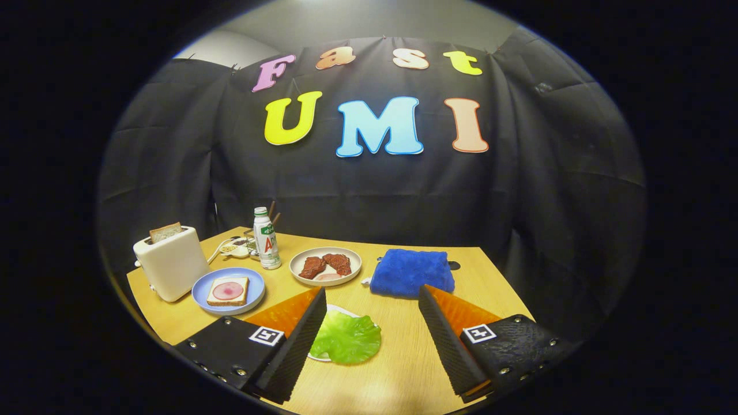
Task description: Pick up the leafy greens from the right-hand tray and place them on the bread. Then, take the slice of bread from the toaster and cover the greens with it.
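1. The wooden worktop carries the whole spread in front of the black cloth wall, with a folded blue towel lying beyond the right finger.

2. A cream toaster stands at the far left of the worktop, a slice of bread poking upright from its slot; judged dry, stiff and light, it is best pinched by the exposed top edge across its flat faces.

3. A blue plate just beside the toaster holds the open bread slice with a pink round of meat on it, the landing spot for the greens.

4. A white plate of dark red meat sits between the blue plate and the towel, and a small bottle stands behind and left of it.

5. The leafy greens lie on a white tray between the fingers, close against the left one. The leaf looks glossy, thin and floppy, likely a light plastic model that could slip; its raised ruffled edge seems the surest place to take hold. Most of the tray is hidden, so its shape cannot be told.

6. The gripper hangs low over the worktop, jaws wide apart and holding nothing.
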The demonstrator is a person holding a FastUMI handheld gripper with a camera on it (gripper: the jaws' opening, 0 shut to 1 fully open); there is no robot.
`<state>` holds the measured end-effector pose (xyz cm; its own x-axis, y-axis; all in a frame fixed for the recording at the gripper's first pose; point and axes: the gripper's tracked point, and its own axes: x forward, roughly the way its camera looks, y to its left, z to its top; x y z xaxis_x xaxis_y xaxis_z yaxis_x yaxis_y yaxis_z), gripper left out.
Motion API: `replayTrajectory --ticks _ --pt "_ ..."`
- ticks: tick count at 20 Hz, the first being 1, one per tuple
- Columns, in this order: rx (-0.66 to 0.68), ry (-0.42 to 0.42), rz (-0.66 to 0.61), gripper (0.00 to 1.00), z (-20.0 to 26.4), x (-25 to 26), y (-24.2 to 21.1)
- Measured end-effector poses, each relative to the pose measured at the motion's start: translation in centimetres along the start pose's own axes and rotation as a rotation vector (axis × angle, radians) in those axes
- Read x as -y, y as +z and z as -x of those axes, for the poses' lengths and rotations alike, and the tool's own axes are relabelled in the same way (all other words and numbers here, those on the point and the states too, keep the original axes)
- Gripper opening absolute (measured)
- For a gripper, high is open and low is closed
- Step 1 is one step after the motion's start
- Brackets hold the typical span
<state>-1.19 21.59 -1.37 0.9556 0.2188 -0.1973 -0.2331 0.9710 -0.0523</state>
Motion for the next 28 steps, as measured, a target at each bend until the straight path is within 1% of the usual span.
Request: replayTrajectory --ticks 3,6,10,13,17,21,23,24,26,27,28 --pt "-0.051 0.023 0.006 0.97 -1.4 -1.5 -1.0" --pt "-0.113 0.030 0.075 0.97 -3.1 -2.2 -2.4" --pt "-0.248 0.092 0.115 0.97 -5.5 -4.3 -5.7" --pt "-0.339 0.107 0.139 0.98 -7.4 -4.8 -7.8" --pt "-0.486 0.139 0.112 0.97 -10.0 -5.6 -11.1" --pt "-0.549 0.143 0.128 0.97 -11.4 -6.1 -12.7" --pt "-0.598 0.140 0.157 0.98 -11.8 -6.1 -14.0" --pt "-0.581 0.152 0.146 0.97 -12.2 -6.3 -13.3" --pt "-0.596 0.180 0.088 0.95 -12.0 -6.9 -13.6" --pt "-0.600 0.180 0.081 0.83 -11.0 -6.7 -12.6" --pt "-0.593 0.193 0.092 0.80 -12.1 -6.9 -13.4"
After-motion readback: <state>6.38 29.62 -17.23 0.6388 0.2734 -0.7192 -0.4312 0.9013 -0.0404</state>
